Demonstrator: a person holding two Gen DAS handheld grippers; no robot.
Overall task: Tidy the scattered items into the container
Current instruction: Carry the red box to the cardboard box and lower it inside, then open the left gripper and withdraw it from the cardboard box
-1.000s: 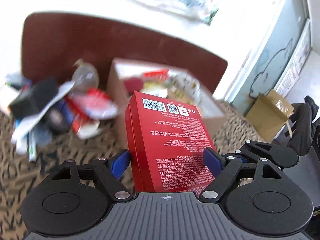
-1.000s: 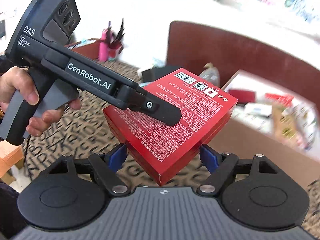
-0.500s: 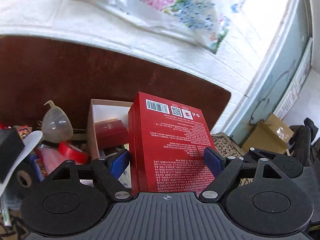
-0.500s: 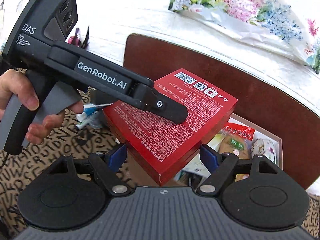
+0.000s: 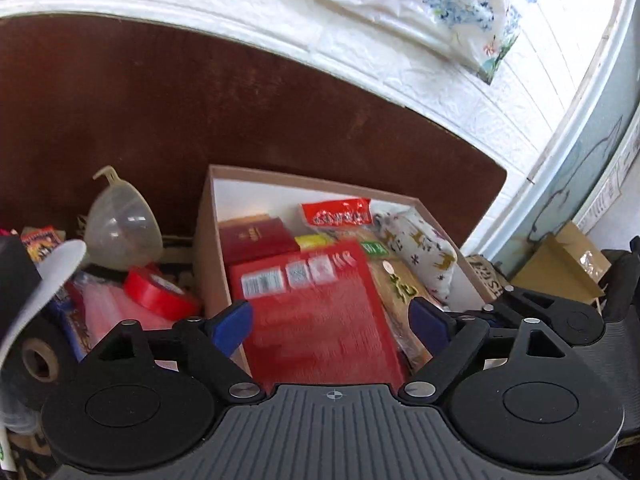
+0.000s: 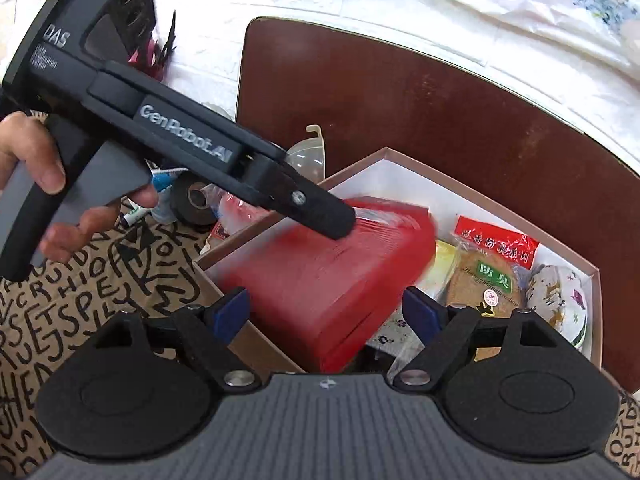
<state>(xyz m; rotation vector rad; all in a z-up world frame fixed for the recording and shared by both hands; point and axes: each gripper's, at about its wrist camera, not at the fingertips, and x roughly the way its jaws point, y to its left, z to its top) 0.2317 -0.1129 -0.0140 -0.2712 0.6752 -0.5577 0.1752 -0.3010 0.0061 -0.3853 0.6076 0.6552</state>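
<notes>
A flat red box point(image 5: 320, 312) point(image 6: 332, 276), blurred with motion, lies tilted in the open cardboard box point(image 5: 208, 240) point(image 6: 492, 196). My left gripper point(image 5: 332, 320) is open: its blue pads stand apart from the red box's sides. My right gripper point(image 6: 326, 312) is open just above the red box's near corner. The left gripper's black body point(image 6: 192, 152) crosses the right wrist view above the red box. The cardboard box also holds a dark red booklet point(image 5: 258, 234), snack packets point(image 6: 494, 250) and a patterned cloth pouch point(image 5: 420, 248).
Left of the box lie a clear funnel point(image 5: 120, 228), a red tape roll point(image 5: 156, 292), a black tape roll point(image 5: 34, 364) and pens point(image 6: 160, 184). A brown headboard point(image 5: 240, 112) stands behind. A letter-printed cloth point(image 6: 80, 280) covers the surface.
The red box has left both grippers and dropped into the cardboard box. Both grippers have opened wider and moved closer over the box.
</notes>
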